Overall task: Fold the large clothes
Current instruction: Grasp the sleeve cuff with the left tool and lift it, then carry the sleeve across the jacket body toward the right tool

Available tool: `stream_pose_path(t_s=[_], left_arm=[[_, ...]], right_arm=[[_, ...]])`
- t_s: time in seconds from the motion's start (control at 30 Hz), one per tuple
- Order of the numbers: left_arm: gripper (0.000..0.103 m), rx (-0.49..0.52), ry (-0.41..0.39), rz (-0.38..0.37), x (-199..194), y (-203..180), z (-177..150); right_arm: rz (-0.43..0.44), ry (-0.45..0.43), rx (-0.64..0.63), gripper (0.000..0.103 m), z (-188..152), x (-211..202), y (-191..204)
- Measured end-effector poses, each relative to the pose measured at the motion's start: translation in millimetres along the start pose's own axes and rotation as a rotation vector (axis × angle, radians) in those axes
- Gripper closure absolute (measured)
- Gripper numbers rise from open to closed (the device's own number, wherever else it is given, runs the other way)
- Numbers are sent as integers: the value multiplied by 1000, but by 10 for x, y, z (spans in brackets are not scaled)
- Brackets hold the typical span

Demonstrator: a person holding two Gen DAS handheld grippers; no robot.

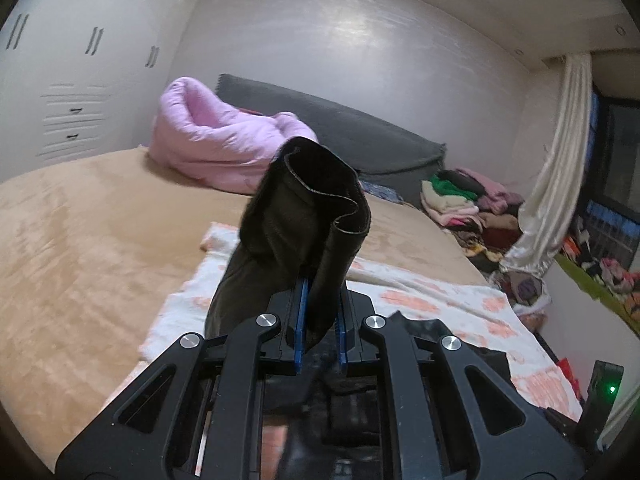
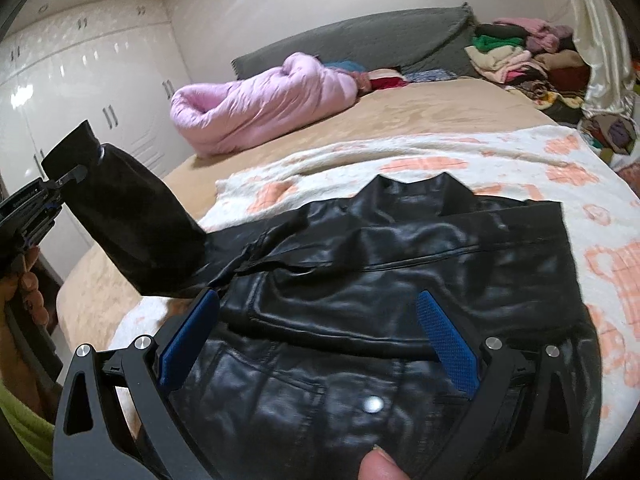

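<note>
A black leather jacket (image 2: pixel 360 288) lies spread on a white blanket with orange flowers (image 2: pixel 500 152) on the bed. My left gripper (image 1: pixel 320 288) is shut on the cuff end of the jacket's sleeve (image 1: pixel 304 208) and holds it up off the bed; the raised sleeve (image 2: pixel 132 220) and the left gripper (image 2: pixel 44 200) also show at the left of the right wrist view. My right gripper (image 2: pixel 320 300) is open, its blue pads (image 2: pixel 444 336) wide apart just above the jacket body, holding nothing.
A rolled pink duvet (image 2: pixel 264 100) and grey headboard cushion (image 2: pixel 360 40) lie at the bed's far end. A pile of clothes (image 2: pixel 520 60) sits at the far right by a cream curtain (image 1: pixel 560 160). White wardrobes (image 1: pixel 80 60) stand left. The tan bedcover (image 1: pixel 80 232) lies left of the blanket.
</note>
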State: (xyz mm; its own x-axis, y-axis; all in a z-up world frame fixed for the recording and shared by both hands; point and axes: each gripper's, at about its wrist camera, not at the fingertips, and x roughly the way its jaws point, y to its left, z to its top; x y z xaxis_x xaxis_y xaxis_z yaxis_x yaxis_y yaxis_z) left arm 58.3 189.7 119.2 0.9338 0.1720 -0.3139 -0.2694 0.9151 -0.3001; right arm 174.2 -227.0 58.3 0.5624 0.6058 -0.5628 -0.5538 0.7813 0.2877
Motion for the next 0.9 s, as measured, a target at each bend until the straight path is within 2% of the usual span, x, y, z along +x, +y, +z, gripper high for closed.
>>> stream_pose_path(t_s=[0.2,0.5,0.63,0.9], left_arm=[[98,81,29,-50,163,-544,-67],[98,200,87,-177,385,-1362,-244],[98,240,133,-222,512,-1608,-385],[98,310,244,-250,845,-1899,-861]], right_arm=[[-29,-38,64,4,12,-193,-394],[-79,-108,176,4,4,-466,-968],[-108,-141,229,4,-5,-605,-1214],[-163,-187,314,4,-32,-827,-1598]])
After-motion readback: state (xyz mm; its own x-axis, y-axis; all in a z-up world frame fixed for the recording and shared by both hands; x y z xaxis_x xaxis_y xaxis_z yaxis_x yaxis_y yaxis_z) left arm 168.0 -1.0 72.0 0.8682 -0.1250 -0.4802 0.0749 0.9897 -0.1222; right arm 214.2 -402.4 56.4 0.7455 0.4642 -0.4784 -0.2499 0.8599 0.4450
